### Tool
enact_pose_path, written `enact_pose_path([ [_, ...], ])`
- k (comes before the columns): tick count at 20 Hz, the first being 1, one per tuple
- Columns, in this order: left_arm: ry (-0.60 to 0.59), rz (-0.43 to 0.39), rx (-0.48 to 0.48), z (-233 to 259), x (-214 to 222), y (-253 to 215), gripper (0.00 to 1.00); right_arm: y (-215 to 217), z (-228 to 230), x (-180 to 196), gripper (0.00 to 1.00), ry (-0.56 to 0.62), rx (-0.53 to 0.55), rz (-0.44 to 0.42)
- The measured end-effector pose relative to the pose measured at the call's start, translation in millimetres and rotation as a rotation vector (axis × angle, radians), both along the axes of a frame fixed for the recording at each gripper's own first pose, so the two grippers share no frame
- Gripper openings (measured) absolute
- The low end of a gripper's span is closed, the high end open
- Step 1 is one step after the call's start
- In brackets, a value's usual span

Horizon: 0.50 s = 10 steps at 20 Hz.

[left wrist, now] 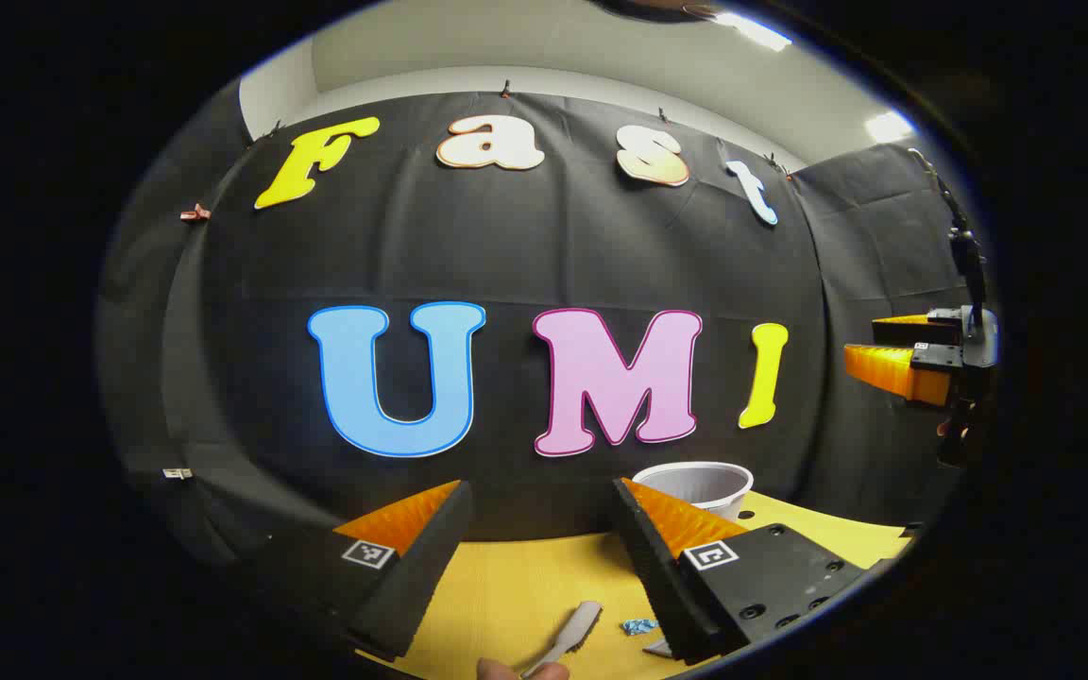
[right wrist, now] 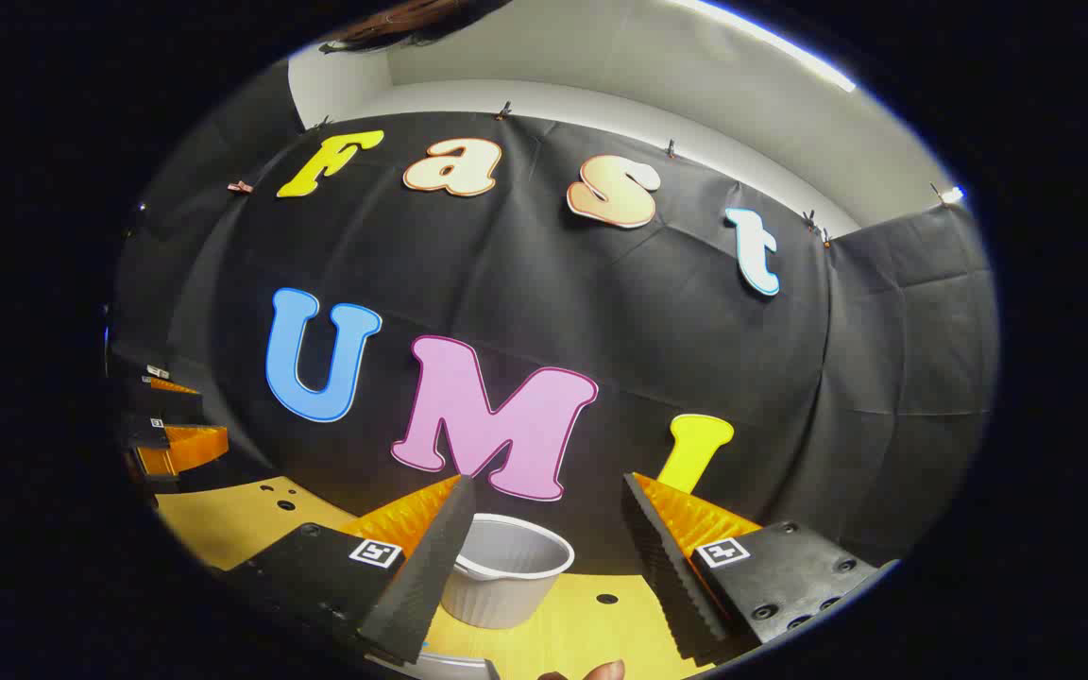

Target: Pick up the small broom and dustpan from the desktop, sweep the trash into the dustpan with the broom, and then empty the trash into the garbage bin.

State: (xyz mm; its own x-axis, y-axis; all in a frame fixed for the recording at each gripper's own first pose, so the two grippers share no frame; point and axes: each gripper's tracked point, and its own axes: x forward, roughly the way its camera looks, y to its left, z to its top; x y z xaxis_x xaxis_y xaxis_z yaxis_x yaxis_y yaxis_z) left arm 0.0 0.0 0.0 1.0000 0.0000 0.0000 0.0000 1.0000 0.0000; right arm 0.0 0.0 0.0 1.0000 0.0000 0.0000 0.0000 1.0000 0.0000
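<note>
Step in hand: you have picked up nothing yet — reaching for the tools comes first, as I judge it.
Left gripper (left wrist: 539, 538): held above the desktop (left wrist: 506, 586), jaws spread wide, gripping nothing.
Right gripper (right wrist: 544, 543): also released and empty, pointed at the garbage bin (right wrist: 506, 576).
Broom: the pale handle (left wrist: 570, 637) lying near the front edge below your left fingers looks like one of the tools; I cannot tell which.
Trash: a small blue scrap (left wrist: 638, 626) just beside that handle.
Advice: tilt both grippers down first — then straddle the handle squarely before closing.
</note>
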Motion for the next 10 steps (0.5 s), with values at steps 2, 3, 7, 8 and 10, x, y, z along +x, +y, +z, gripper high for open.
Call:
enact_pose_path([
  [2,-0.002,-0.007,0.003,-0.7,1.1,-1.4,0.95,3.4,-1.3,-0.2,0.96,0.005,0.012,0.008],
  [3,-0.001,-0.010,0.005,-1.9,1.3,-2.3,0.95,5.5,-1.6,-0.1,0.96,0.008,0.020,0.011],
  [7,0.006,-0.013,0.002,-4.1,1.0,-2.1,0.95,7.2,-2.1,-0.4,0.96,0.013,0.031,0.017],
  [8,0.007,-0.012,0.002,-3.4,1.5,-1.6,0.95,8.6,-2.1,-0.4,0.97,0.013,0.032,0.023],
  [10,0.008,-0.010,0.006,-4.1,1.3,-0.7,0.95,9.6,-2.1,-0.2,0.97,0.013,0.034,0.025],
])
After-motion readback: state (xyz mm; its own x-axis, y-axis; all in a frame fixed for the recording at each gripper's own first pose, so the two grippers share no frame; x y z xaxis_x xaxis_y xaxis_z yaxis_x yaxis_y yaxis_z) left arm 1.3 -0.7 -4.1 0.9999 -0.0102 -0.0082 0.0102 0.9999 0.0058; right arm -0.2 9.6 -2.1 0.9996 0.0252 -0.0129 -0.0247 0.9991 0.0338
